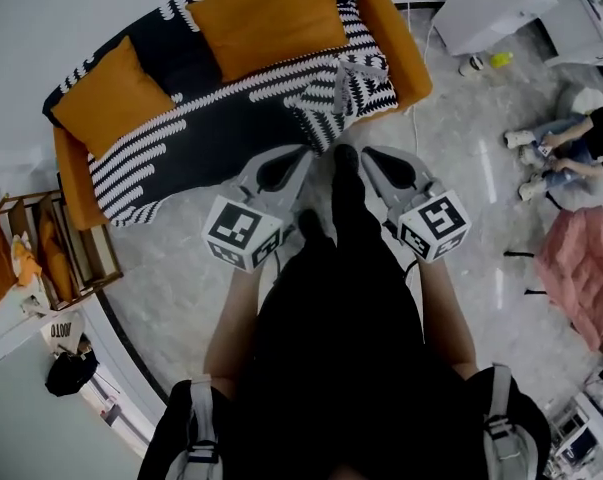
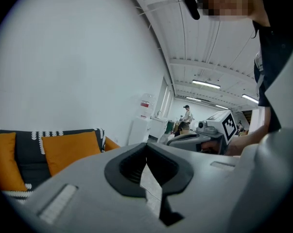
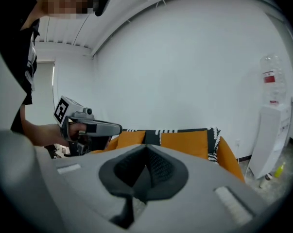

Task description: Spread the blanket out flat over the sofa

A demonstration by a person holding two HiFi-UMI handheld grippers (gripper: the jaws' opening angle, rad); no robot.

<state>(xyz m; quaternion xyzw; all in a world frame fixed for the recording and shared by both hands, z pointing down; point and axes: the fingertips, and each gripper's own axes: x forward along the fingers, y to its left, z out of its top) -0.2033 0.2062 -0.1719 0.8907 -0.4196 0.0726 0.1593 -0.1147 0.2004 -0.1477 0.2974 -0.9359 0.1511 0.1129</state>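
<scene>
Blanket (image 1: 211,118), black with white zigzag stripes, lies draped over the seat and back of the orange sofa (image 1: 406,63), rumpled at its right front corner. A large cushion (image 1: 266,18) and a small cushion (image 1: 111,98) sit on it. We hold the left gripper (image 1: 303,154) and the right gripper (image 1: 367,156) side by side before the sofa's front edge. Each has its jaws pressed together on nothing.
</scene>
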